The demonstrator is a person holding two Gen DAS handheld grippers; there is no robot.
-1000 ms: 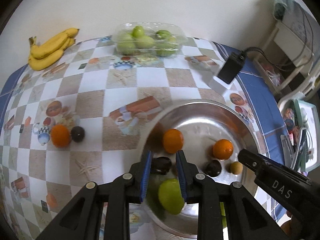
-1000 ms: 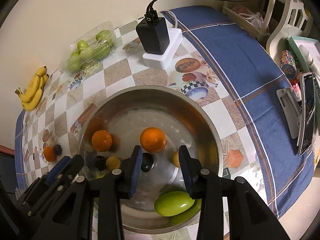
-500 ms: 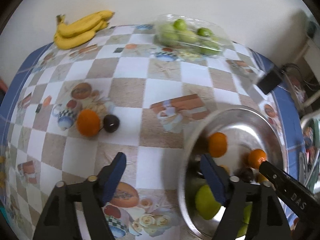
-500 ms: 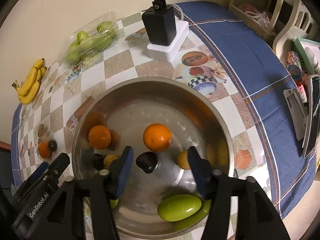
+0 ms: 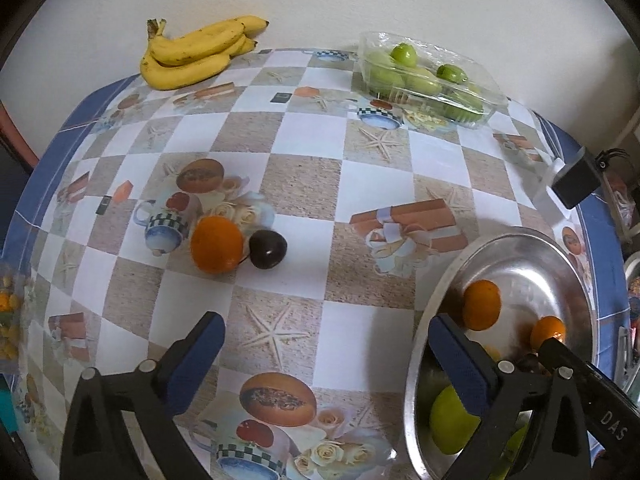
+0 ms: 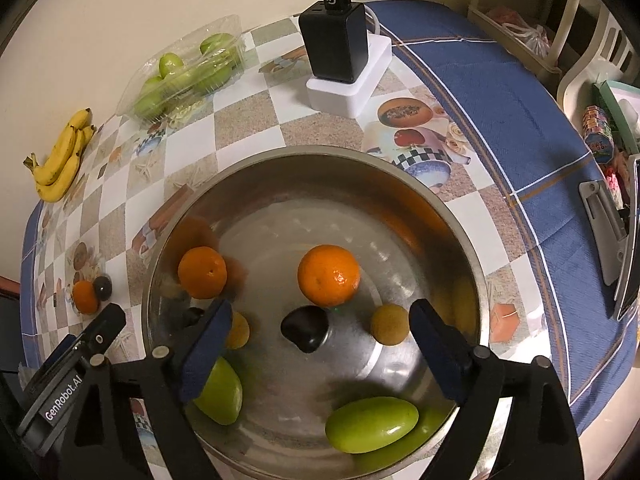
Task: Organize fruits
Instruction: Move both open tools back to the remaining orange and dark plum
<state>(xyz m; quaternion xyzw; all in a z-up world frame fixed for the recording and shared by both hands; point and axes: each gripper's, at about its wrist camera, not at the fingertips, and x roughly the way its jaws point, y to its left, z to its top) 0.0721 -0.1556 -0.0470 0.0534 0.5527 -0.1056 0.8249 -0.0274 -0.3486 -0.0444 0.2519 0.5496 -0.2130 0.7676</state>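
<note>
Left gripper: we see the left gripper (image 5: pixel 326 354) with its jaws spread wide and nothing between them, hanging over the checked tablecloth (image 5: pixel 304 152); its right finger overlaps the rim of the steel bowl (image 5: pixel 448 280).
Right gripper: we find the right gripper (image 6: pixel 320 342) also spread wide and empty, poised above the bowl's middle.
Loose fruit: an orange (image 5: pixel 217 245) and a dark plum (image 5: pixel 267 249) sit touching on the cloth at about 10 o'clock from the left gripper, well apart from the bowl.
Bowl contents: in the right wrist view we count two oranges, one at 12 o'clock from the gripper (image 6: pixel 329 275) and one at 10 o'clock (image 6: pixel 202 272); a dark plum (image 6: pixel 305 328) lies between the fingers, a small yellow-brown fruit (image 6: pixel 389 325) just beside the right finger, another (image 6: pixel 238 330) by the left finger.
Green fruit: we see two green mangoes low in the bowl, at 7 o'clock (image 6: pixel 220 394) and 5 o'clock (image 6: pixel 372 424).
Far edge: bananas (image 5: pixel 196 54) at 11 o'clock and a clear tray of green fruit (image 5: pixel 428 78) at 1 o'clock, both by the wall.
Other: a black charger (image 6: pixel 334 46) stands on a white block beyond the bowl.
</note>
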